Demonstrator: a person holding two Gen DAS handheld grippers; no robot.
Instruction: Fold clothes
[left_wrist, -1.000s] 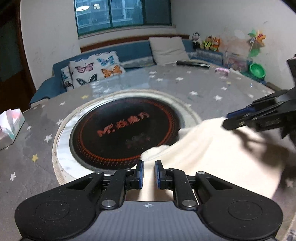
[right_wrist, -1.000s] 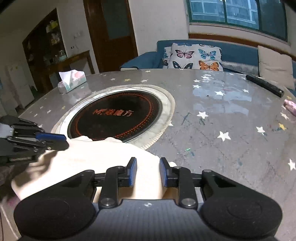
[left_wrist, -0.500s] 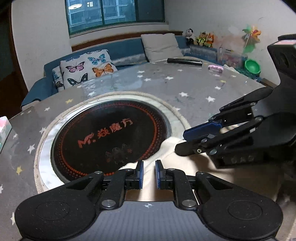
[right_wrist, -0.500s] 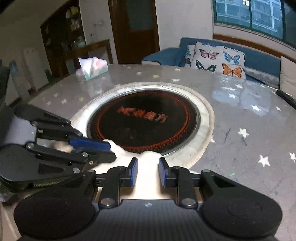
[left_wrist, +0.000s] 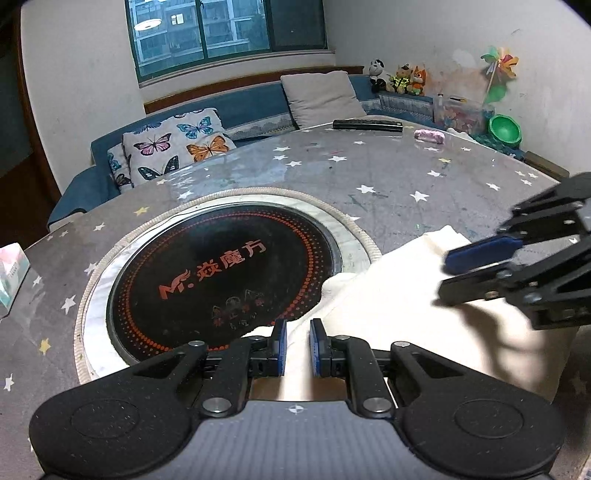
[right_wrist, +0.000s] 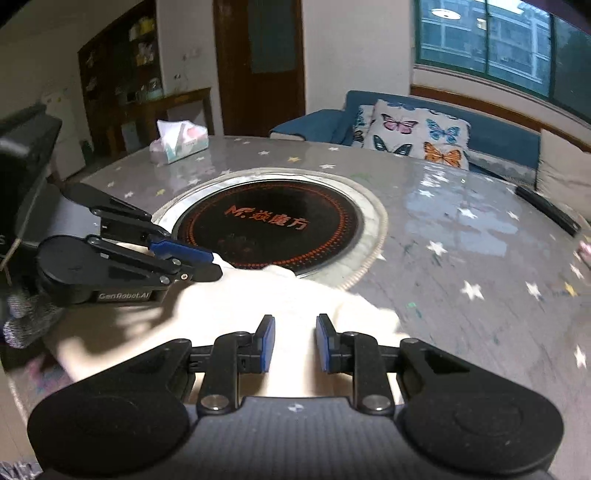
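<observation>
Close by, the left tool (left_wrist: 296, 345) stands with a narrow gap between its blue pads, the cream folded cloth (left_wrist: 399, 306) passing under them; whether it pinches the fabric I cannot tell. Beside it the right tool (right_wrist: 294, 341) stands wider apart over the same cloth (right_wrist: 280, 295), gripping nothing. That cloth lies on the star-patterned grey desk (left_wrist: 388, 177), overlapping the black round cooktop (left_wrist: 221, 273). Only the right view shows the tissue box (right_wrist: 183, 142) whole; only the left shows the green bowl (left_wrist: 505, 128).
</observation>
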